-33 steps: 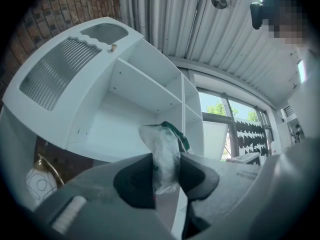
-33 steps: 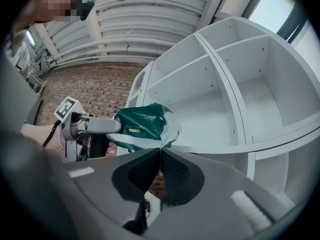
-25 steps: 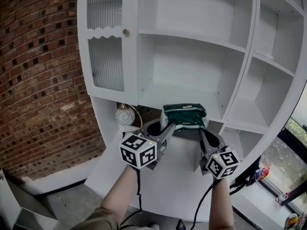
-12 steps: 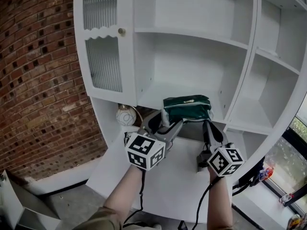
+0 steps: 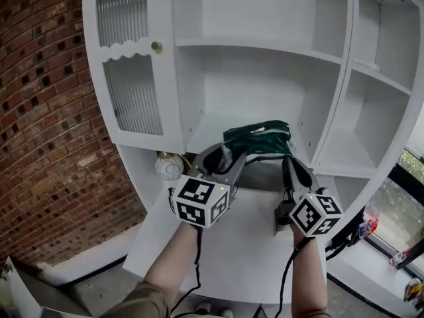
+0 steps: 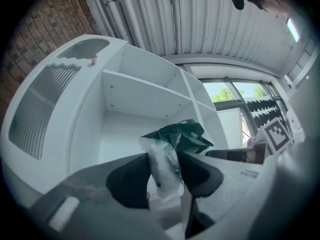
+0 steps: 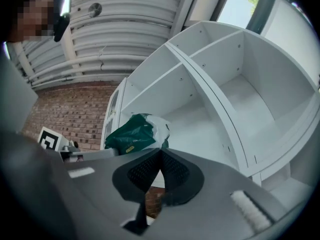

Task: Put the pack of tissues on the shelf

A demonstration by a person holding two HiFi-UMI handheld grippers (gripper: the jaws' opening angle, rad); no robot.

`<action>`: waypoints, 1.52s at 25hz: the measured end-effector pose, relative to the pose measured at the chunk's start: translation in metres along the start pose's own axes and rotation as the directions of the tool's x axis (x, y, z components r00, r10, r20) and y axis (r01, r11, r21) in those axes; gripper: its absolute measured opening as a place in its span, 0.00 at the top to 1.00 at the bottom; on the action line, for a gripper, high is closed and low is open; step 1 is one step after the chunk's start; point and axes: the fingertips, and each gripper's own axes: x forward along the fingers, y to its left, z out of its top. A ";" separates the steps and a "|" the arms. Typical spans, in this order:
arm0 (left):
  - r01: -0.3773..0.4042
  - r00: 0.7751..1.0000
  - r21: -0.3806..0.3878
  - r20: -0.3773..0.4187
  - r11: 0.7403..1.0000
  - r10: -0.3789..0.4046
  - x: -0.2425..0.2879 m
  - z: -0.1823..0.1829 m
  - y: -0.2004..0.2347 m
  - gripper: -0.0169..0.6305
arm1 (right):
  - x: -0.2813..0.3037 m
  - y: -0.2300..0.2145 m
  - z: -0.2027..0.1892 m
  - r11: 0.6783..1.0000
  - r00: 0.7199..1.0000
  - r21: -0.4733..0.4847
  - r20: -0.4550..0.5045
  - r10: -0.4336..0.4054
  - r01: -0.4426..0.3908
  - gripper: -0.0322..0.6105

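Doubly pinching part-hidden pack of tissues (image 5: 258, 138): left gripper (image 5: 232, 156), jaws just closing, seven o'clock; right gripper (image 5: 289, 159), clamped tight, five.

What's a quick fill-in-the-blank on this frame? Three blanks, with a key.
1. The right tongs are ___ on an edge of the dark green plastic pack of tissues.
2. In the head view, the ribbed-glass door is on the ___ side of the white shelf unit.
3. The wall beside that unit is red ___.

Missing words: shut; left; brick
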 end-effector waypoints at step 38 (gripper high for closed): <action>0.041 0.940 0.205 -0.341 0.978 0.032 0.108 -0.039 0.075 0.75 | 0.102 -0.040 -0.042 0.922 0.827 -0.383 -0.502 -0.252 0.049 0.95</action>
